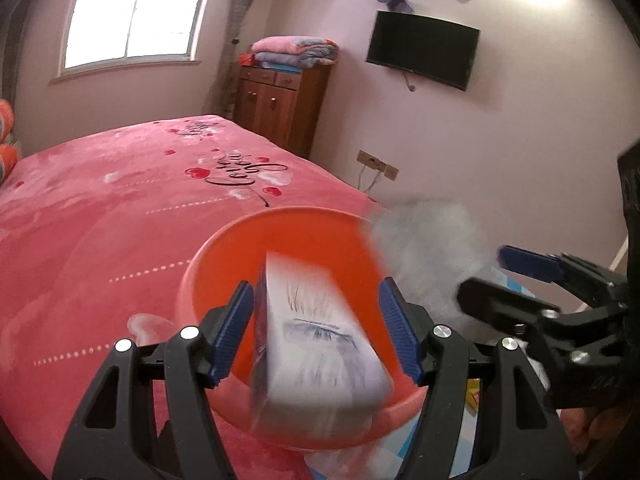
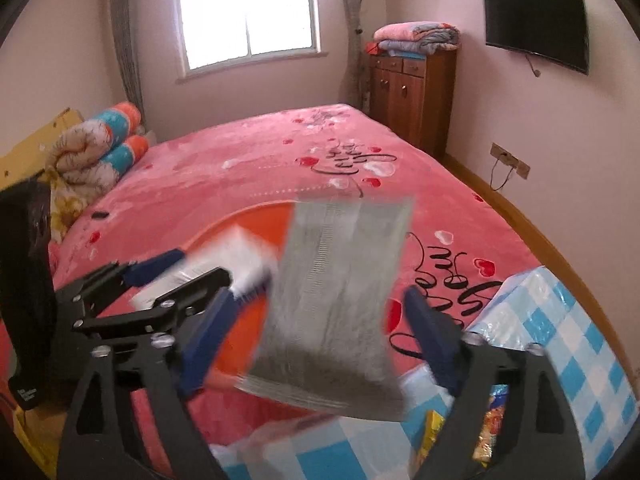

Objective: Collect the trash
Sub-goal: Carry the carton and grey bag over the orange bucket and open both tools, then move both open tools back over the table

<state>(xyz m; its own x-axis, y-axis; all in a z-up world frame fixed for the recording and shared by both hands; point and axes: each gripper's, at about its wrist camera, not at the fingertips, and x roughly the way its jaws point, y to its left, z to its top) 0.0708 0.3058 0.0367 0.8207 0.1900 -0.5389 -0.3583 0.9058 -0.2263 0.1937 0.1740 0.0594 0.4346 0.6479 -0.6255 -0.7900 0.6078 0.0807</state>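
An orange plastic basin (image 1: pixel 288 240) sits on the pink bed; it also shows in the right wrist view (image 2: pixel 256 220). A white box with dark print (image 1: pixel 320 332) is blurred between the spread fingers of my left gripper (image 1: pixel 320 332), over the basin, apparently free of the pads. A silver-grey foil bag (image 2: pixel 336 300) is blurred between the spread fingers of my right gripper (image 2: pixel 320 332), beside the basin's right rim; it shows in the left wrist view (image 1: pixel 424 248) too. My right gripper (image 1: pixel 504 280) shows at the right there.
The pink bedspread (image 1: pixel 100 220) fills the left. A blue-and-white checked cloth (image 2: pixel 568 340) with snack wrappers (image 2: pixel 488 432) lies at the bed's near right corner. Rolled bedding (image 2: pixel 104 148) lies at the headboard. A wooden cabinet (image 1: pixel 280 104) and wall TV (image 1: pixel 422 50) stand beyond.
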